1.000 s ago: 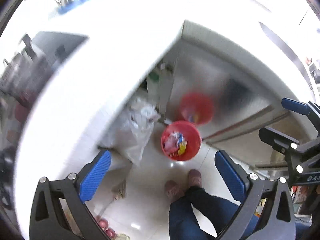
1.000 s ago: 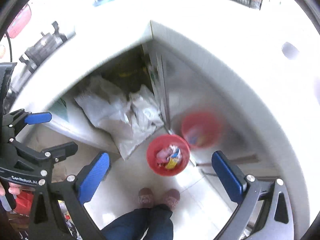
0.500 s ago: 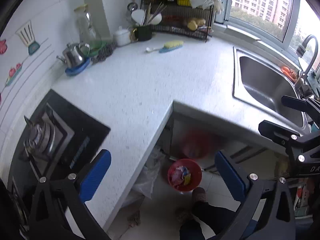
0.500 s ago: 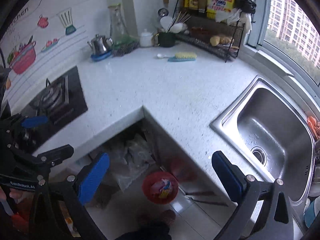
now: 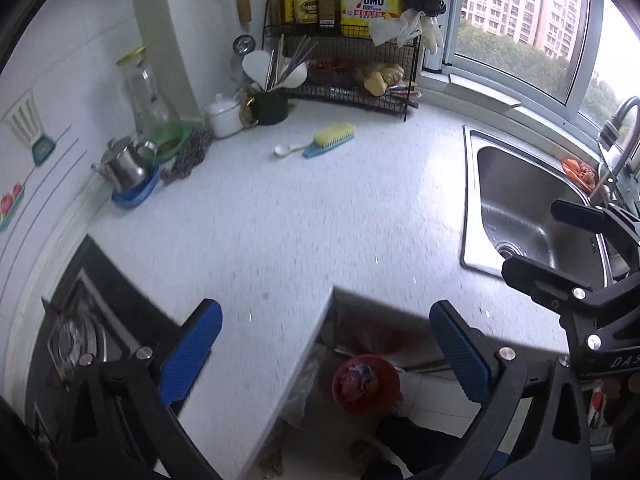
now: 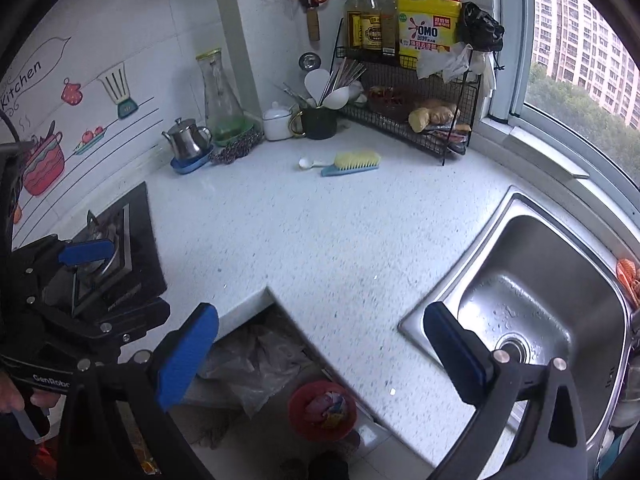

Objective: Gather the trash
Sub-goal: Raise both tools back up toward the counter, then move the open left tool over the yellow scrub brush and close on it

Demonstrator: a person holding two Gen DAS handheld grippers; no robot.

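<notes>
Sitting on the floor below the inner corner of the desk (image 6: 320, 248), the red bin (image 6: 322, 411) is already holding crumpled wrappers, and it is serving as the landmark for everything else. Above it, the left gripper (image 5: 326, 354) and right gripper (image 6: 320, 354) are both hovering with their blue fingers (image 6: 188, 356) spread wide and gripping nothing. No loose trash is showing on the desk, so the step in hand is probably a search, and doing it well is meaning a slow sweep up from the bin across the speckled white top before committing either hand.

Beyond the bin's corner, a brush (image 6: 352, 163) and a white spoon (image 6: 310, 164) are lying side by side, looking more like tools than rubbish. Right of the bin the steel sink (image 6: 532, 304) is sitting with a wet basin; left of it, the black stove (image 6: 116, 264). Farthest off, a wire rack (image 6: 416, 120) is carrying bottles by the window.
</notes>
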